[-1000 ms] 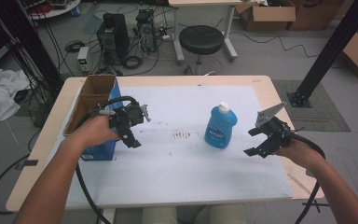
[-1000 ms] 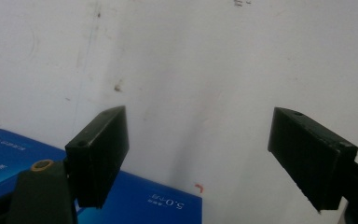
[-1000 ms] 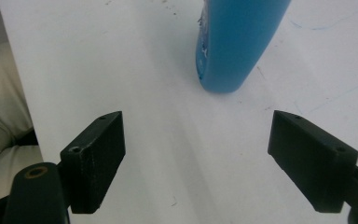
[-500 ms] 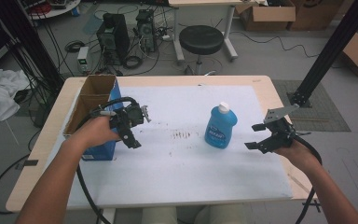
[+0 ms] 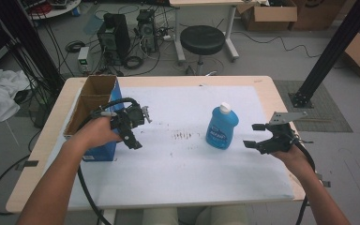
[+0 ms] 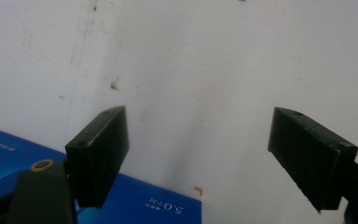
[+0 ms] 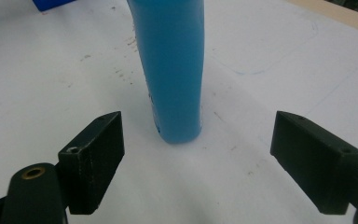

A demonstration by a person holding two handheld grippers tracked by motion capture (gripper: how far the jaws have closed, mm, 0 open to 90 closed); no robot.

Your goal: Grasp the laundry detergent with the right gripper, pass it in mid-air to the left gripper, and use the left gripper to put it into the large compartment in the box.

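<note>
Since the earlier frame, right gripper (image 5: 255,136) has been lowered and leveled toward blue bottle (image 5: 222,126), jaws apart. Left gripper (image 5: 138,131), jaws apart, is held beside blue box (image 5: 97,152). Bottle stands upright mid-bench (image 5: 258,86); probably liquid-heavy, slick plastic, best gripped at the waist.

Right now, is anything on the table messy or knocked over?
Nothing is knocked over. The bottle stands upright and the box sits open at the table's left. The only mess is a patch of small brown specks on the white sheet, left of the bottle.
</note>
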